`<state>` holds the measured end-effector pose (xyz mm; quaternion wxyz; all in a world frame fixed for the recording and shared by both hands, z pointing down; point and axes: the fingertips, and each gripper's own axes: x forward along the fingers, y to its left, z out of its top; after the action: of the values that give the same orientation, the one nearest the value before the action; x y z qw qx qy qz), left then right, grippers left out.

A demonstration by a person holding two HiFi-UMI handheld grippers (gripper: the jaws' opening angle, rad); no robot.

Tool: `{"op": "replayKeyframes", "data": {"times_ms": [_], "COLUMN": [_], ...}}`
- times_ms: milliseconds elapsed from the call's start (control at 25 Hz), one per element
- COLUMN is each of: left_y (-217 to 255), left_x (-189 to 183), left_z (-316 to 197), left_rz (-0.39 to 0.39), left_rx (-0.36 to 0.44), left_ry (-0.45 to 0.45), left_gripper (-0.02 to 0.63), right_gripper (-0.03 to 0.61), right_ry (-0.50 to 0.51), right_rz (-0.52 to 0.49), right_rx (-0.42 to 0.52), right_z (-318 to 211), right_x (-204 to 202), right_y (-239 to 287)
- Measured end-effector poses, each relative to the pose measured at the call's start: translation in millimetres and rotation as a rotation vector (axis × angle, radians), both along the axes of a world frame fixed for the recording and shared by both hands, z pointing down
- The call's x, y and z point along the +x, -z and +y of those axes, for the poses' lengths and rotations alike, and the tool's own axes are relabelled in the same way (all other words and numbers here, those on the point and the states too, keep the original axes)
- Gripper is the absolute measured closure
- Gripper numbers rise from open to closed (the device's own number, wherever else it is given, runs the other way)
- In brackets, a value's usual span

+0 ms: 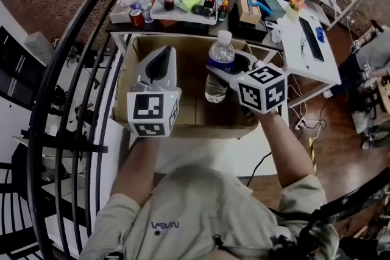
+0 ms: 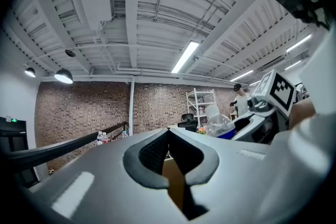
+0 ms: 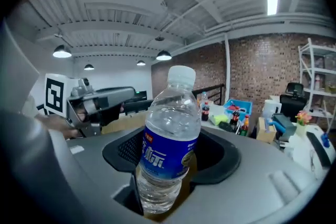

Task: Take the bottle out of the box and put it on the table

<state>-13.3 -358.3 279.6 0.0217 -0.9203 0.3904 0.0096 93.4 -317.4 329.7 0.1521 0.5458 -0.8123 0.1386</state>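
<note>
L tongs (image 1: 162,50): pads together, nothing btwn; over box (image 1: 189,128), beside bottle (image 1: 219,61), not touching. R tongs (image 1: 220,77) clamped on bottle at label, so R hand does the set-down. Bottle's long axis upright, cap up, base over box opening. Cluttered desk (image 1: 122,27) lies past box's far wall. Count: 1 held bottle, 1 box, 2 tongs.

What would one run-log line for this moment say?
right gripper: shut on water bottle, upright over box | left gripper: shut, empty | placement: pending
</note>
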Motion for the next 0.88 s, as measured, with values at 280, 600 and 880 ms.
{"op": "replayKeyframes", "data": {"times_ms": [280,600,880], "left_y": [2.4,9.6,30.0], "left_x": [40.3,82.2,131.4], "left_z": [29.2,61.8,116.1], "left_rz": [-0.003,-0.013,0.02], "left_rx": [0.008,0.024,0.059], "left_ry": [-0.073,-0.139,-0.247], "left_gripper": [0.614,0.614,0.614], "right_gripper": [0.307,0.305,0.304], "right_ry": [-0.216,-0.429,-0.555], "right_rz": [0.03,0.121,0.137], "right_rx": [0.259,0.389,0.382], "right_z": [62.9,135.5,179.3], "right_x": [73.0,159.8,202.4], "right_y": [80.8,112.6,60.2]}}
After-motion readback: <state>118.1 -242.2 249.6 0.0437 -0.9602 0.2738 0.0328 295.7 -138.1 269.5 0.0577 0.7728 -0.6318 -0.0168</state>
